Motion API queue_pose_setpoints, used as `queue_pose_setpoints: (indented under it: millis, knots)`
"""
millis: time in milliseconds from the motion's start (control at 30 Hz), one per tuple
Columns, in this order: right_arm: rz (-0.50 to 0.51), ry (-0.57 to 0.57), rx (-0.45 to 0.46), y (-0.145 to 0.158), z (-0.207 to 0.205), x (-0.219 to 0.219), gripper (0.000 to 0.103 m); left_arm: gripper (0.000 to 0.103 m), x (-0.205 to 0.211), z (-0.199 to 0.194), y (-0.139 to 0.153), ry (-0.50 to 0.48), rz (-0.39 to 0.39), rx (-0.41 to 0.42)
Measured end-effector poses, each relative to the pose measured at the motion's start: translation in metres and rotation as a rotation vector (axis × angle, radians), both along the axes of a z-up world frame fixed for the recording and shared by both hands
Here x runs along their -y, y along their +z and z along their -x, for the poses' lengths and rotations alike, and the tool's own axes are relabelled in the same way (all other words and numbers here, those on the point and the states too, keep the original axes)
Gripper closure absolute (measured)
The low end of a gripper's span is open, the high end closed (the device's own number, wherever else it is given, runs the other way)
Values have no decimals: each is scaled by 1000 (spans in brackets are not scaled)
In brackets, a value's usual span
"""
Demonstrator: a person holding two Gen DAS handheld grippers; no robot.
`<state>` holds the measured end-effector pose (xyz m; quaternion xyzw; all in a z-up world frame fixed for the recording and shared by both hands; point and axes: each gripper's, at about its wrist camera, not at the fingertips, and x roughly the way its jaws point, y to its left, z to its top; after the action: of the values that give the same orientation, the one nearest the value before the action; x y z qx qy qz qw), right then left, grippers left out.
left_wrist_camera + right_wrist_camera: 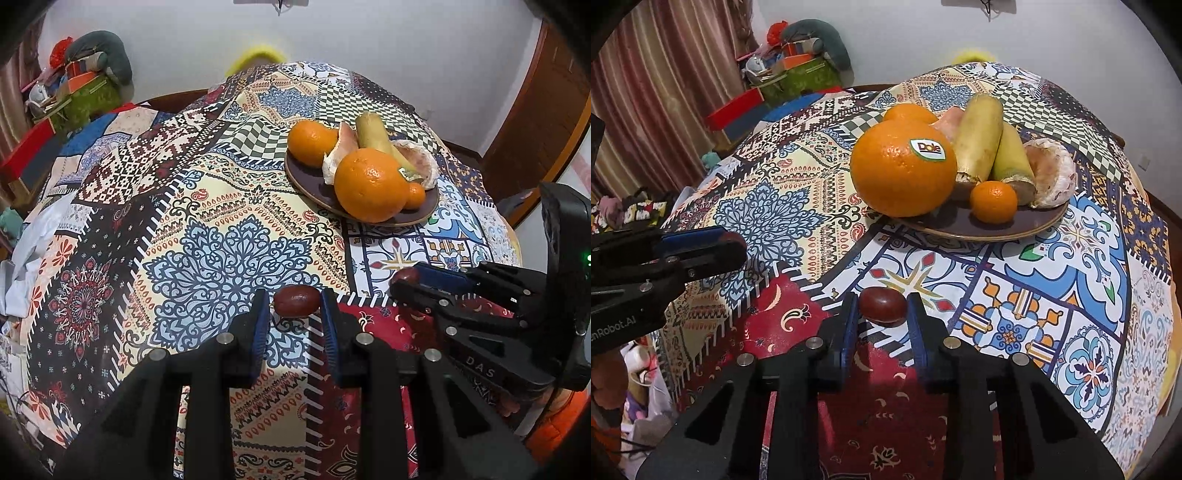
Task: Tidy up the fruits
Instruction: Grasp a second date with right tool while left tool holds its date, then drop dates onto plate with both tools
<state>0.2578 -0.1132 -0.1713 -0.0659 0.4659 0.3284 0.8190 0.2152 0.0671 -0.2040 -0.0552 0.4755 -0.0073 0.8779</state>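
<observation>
the brown plate (1027, 230) already carries a big dole orange (903, 170), a small mandarin (993, 202) and more. the left gripper (295, 306) pinches one red jujube (297, 301), and the right gripper (882, 306) pinches another jujube (882, 304), both near the plate (neither delivered yet, i judge).

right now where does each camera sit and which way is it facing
Left wrist: rides on the left gripper, looking forward along its fingers over a red date to the plate; the right gripper shows at right.
Right wrist: rides on the right gripper, facing the plate past a second date; the left gripper enters at left.
Shared: the big orange, patterned tablecloth, and plate.
</observation>
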Motion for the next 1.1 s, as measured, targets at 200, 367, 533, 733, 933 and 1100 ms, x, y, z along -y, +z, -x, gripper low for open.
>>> queue_pose_setpoints:
  millis: [200,367,533,733,933,1100]
  knots:
    - [-29,-30,12,10,-3,11,79,75,1,-6,6,-2,0,20]
    - [-56,-68,37,23,-12,25,79,75,1,-20,15,-7,0,49]
    - [-83,-113,66,36,-23,40,79,75,3,-35,23,-20,-10,75]
    - [-96,-144,109,49,-37,48,79,75,8,-54,34,-47,-17,111]
    - [-107,-162,145,57,-53,52,79,75,18,-74,50,-76,-2,167]
    - [-115,-158,167,61,-67,50,79,75,31,-96,55,-107,2,191]
